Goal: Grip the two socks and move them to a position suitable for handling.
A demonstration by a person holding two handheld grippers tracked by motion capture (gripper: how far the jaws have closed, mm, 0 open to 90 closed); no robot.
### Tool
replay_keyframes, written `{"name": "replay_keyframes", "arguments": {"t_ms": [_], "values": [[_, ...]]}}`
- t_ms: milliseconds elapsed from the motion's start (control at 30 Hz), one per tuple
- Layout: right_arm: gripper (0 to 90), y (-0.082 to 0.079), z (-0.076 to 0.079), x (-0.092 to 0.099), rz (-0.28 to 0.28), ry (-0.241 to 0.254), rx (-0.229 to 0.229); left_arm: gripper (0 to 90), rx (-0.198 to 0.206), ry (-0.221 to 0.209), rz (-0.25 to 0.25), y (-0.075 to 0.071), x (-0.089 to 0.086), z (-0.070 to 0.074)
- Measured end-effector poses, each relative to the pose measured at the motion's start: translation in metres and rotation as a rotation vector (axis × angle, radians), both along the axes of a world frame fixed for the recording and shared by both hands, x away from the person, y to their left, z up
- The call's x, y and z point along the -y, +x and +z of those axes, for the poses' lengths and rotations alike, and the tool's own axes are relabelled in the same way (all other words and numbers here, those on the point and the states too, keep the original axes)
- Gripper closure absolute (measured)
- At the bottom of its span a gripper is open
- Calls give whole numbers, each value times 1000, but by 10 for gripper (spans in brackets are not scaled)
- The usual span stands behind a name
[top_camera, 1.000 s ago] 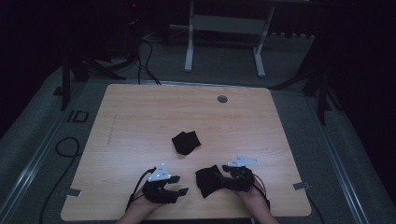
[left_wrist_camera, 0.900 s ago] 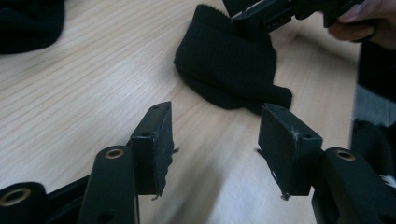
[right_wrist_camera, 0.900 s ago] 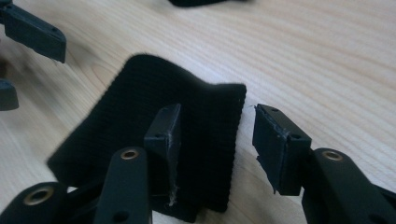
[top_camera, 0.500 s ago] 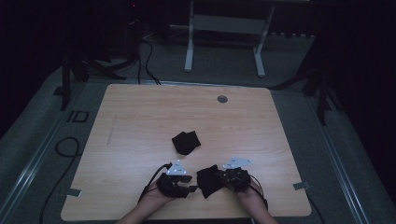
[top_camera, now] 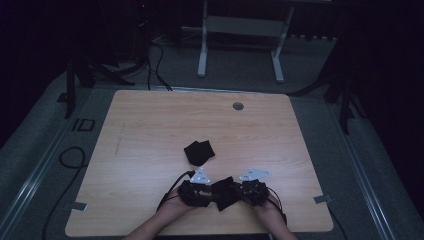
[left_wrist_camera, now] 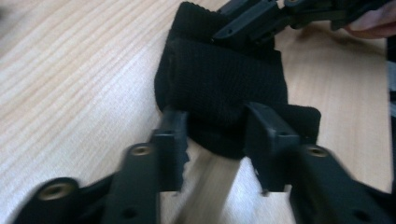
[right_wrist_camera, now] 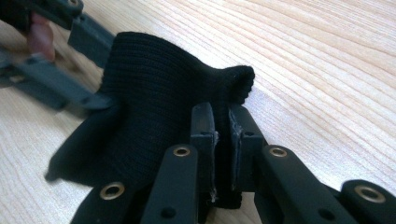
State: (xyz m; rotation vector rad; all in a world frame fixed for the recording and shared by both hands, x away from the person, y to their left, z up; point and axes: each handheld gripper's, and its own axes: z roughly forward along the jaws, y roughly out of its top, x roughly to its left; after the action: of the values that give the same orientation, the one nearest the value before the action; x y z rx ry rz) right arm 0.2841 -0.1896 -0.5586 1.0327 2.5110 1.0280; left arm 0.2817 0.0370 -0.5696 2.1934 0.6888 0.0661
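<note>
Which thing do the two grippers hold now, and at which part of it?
The right gripper pinches the black knitted cloth at its edge; the left gripper, closing, has the opposite edge between its jaws.

Right hand-held gripper clamped, left hand-held gripper closing (jaws apart).

The table bears two black knitted cloths: one cloth between the grippers at the near edge, and one folded cloth lying alone nearer the middle. There are two grippers, the left gripper and the right gripper, each with one grey plate on top. One round grommet sits in the tabletop near the far edge.
</note>
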Motion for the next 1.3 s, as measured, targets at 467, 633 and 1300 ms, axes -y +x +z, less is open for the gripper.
{"name": "replay_keyframes", "arguments": {"t_ms": [467, 633, 1300], "values": [[842, 0, 36, 25, -53, 112, 56, 830, 36, -74, 45, -4, -11, 26], [845, 2, 48, 45, -116, 137, 87, 863, 28, -84, 94, -5, -26, 35], [830, -10, 21, 83, -182, 93, -16, 869, -17, -42, 216, -25, -88, 19]]}}
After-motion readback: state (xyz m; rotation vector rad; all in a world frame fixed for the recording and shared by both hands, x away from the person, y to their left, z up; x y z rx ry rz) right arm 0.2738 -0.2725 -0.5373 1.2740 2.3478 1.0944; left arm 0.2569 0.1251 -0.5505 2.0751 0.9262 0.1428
